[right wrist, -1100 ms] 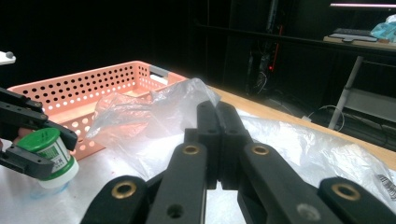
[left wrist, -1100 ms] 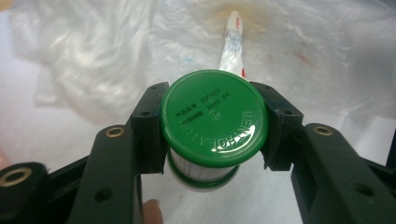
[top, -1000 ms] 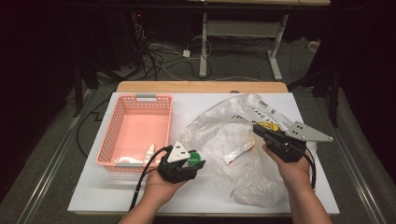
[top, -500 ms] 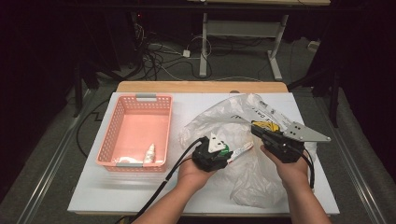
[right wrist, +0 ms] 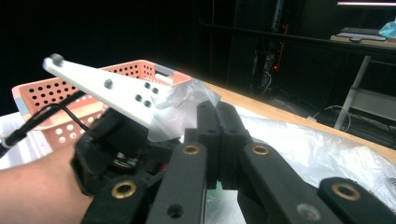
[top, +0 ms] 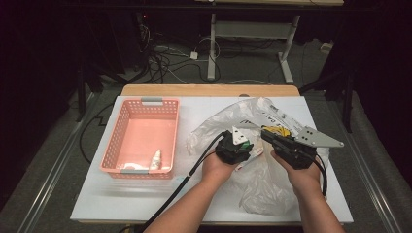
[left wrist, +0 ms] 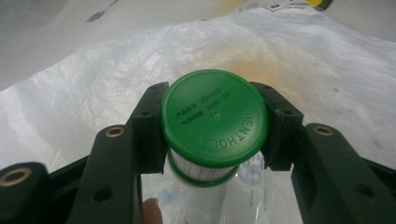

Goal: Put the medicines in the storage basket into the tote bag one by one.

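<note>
My left gripper (top: 236, 146) is shut on a small white jar with a green lid (left wrist: 215, 119); the lid faces the camera and a pad presses on each side of it. The jar hangs over the crumpled clear plastic bag (top: 262, 187), which spreads beneath it (left wrist: 116, 70). My right gripper (top: 270, 136) stands right beside the left one, jaws closed together (right wrist: 217, 112) on a lifted flap of the bag's film (right wrist: 180, 105). In the right gripper view, the left gripper's black body (right wrist: 109, 154) sits close by under its pale plate (right wrist: 102, 84).
A pink perforated basket (top: 141, 103) stands at the left of the white table, with a small white bottle (top: 156, 159) at its near end. Its wall (right wrist: 46, 93) is seen behind the left hand. Cables trail from both grippers toward the table's near edge.
The left hand has carried the green-lidded jar to the right, from beside the basket to over the bag next to the right gripper. The right hand has stayed put.
</note>
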The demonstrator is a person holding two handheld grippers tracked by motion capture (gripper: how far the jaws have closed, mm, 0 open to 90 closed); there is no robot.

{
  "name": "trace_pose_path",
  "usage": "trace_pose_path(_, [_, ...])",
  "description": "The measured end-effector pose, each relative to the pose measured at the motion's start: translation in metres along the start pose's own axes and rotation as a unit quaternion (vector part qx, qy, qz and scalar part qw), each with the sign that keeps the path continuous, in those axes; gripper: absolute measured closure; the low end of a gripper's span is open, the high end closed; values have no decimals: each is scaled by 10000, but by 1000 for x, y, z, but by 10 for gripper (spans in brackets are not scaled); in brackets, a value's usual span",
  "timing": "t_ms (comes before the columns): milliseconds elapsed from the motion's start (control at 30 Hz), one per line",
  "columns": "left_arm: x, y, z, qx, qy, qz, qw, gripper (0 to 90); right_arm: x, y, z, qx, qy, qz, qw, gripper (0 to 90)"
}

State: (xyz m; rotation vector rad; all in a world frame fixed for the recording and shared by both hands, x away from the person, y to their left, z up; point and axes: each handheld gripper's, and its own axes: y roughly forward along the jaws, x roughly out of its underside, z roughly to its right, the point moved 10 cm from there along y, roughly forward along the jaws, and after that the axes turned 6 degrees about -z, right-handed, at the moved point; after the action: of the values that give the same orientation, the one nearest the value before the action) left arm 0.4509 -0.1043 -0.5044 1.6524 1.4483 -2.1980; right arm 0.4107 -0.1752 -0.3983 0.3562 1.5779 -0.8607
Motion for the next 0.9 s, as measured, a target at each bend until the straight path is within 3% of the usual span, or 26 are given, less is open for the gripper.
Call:
trace_pose_path(267, [7, 17, -4, -38, -135, -109, 9998, 498, 1, 1, 0, -17, -10, -24, 10000, 900])
trace_pose_path(600, [13, 27, -5, 23, -237, -214, 9995, 493, 2, 2, -1, -23, -3, -44, 10000, 900])
trace_pose_path(900, [10, 17, -2, 44, -56, -131, 9999, 408, 2, 1, 1, -18, 3, -34, 10000, 900])
